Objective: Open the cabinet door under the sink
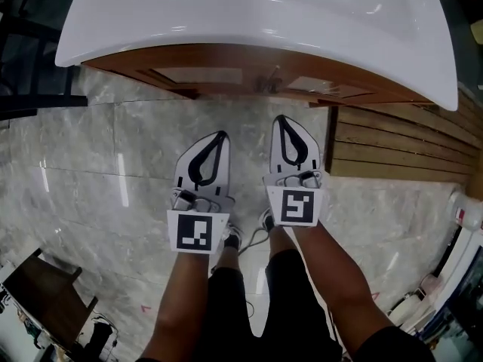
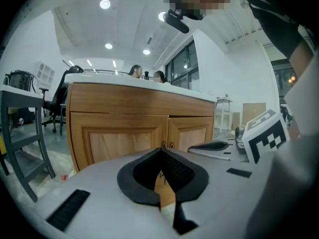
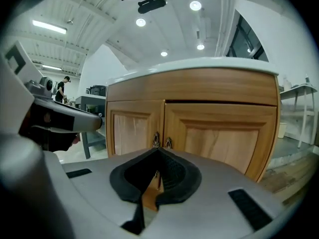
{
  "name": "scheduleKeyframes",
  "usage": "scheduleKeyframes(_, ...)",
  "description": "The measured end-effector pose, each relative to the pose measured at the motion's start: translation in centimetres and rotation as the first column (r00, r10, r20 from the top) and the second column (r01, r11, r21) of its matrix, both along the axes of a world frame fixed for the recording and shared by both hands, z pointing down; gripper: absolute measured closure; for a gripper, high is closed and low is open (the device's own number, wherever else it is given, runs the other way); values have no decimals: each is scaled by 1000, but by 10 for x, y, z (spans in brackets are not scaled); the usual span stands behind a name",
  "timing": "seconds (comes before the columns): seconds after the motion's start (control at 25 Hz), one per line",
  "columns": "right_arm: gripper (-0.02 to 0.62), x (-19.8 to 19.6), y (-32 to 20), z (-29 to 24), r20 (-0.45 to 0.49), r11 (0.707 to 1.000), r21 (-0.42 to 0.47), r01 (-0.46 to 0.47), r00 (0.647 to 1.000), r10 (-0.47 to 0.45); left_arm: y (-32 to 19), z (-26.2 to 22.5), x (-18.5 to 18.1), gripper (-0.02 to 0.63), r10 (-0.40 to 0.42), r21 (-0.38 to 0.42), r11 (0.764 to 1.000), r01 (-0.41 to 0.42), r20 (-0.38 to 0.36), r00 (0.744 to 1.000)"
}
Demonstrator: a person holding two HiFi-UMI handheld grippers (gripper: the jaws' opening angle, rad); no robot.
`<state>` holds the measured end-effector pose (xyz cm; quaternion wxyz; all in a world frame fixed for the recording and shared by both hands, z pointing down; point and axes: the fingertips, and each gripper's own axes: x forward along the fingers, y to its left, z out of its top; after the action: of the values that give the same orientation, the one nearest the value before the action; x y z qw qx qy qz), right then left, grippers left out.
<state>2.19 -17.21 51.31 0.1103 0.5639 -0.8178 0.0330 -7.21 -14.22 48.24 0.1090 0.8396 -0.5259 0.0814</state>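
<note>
A white sink (image 1: 362, 29) sits on a wooden cabinet (image 1: 198, 75) with two panelled doors, both closed. Two small metal handles (image 3: 162, 141) sit side by side at the seam between the left door (image 3: 130, 133) and the right door (image 3: 219, 138); the same handles (image 2: 167, 145) show in the left gripper view. My left gripper (image 1: 220, 136) and right gripper (image 1: 281, 119) hang side by side in front of the cabinet, short of it and touching nothing. Both point at the door seam. Each pair of jaws is shut with nothing between them.
A slatted wooden platform (image 1: 392, 145) lies on the marble floor right of the cabinet. Dark furniture (image 1: 45, 292) stands at the lower left. A grey table and office chair (image 2: 55, 103) stand left of the cabinet. The person's legs and shoes (image 1: 249, 236) are below the grippers.
</note>
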Motion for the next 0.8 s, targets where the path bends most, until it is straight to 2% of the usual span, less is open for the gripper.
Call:
scheduleKeyframes(0.24,575,4,-19,40,-20,999,-37,-16,1000,15,-7,31,7,584,3,-29,1000,-3,12,1000)
scheduleKeyframes(0.56,569,2,-36,59,-37,998,-54,-17,999,15,-13,43,9,584,-7,-47,999,8,12,1000)
scheduleKeyframes(0.64,477,2,-41,64,-36,997,-71,-20,999,17,-15,45,8,584,-3,-45,999,4,22,1000)
scheduleKeyframes(0.8,474,1,-48,71,-54,997,-69,-15,998,11,-16,48,5,584,-17,-47,999,18,18,1000)
